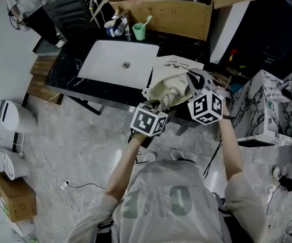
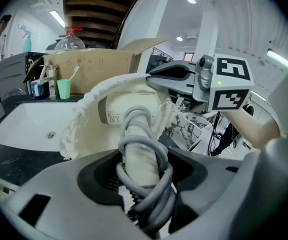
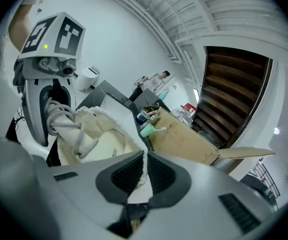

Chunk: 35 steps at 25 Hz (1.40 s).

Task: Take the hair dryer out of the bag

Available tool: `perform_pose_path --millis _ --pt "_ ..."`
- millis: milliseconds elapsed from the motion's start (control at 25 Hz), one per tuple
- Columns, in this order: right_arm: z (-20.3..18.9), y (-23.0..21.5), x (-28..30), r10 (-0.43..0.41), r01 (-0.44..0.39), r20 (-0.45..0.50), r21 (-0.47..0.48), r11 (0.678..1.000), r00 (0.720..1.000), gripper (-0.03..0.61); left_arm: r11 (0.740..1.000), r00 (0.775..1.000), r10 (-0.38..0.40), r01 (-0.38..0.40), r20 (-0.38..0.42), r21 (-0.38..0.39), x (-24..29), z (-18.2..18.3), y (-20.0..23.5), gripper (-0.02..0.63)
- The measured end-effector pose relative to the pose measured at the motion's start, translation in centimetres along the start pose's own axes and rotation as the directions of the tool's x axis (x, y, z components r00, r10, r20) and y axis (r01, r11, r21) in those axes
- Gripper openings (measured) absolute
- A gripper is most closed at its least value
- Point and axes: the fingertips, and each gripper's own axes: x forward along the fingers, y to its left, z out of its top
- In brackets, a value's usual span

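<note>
The cream hair dryer pokes handle-first out of the cream cloth bag. A grey cord is wound around its handle. My left gripper is shut on that handle and cord. In the head view the left gripper and the right gripper meet over the bag at the counter's front edge. My right gripper is shut on the bag's frayed rim, holding it slightly up. In the right gripper view the left gripper holds the handle at left.
A white sink is set in the black marble counter to the left of the bag. Behind it stand a green cup with a toothbrush, small bottles and an open cardboard box. A marbled cabinet stands at right.
</note>
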Motion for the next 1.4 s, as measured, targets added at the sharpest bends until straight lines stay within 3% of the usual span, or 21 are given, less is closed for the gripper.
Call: perform_pose_path --millis 520,880,1400 --pt "-1.0 2.4 -0.2 -0.016 0.019 -0.084 0.026 0.999 0.996 0.048 0.995 0.992 -0.084 0.088 0.096 -0.04 -5.1 -2.9 -1.1 0.278" --pt "-0.7 3.6 -0.3 -0.061 0.068 -0.138 0.046 0.997 0.989 0.048 0.986 0.972 -0.149 0.16 0.184 -0.043 -8.9 -6.1 -1.2 0.278" --pt "-1.4 4.7 -0.5 -0.086 0.104 -0.175 0.092 0.99 0.981 0.048 0.991 0.96 -0.076 0.104 0.269 -0.089 -12.6 -6.2 3.1 0.278"
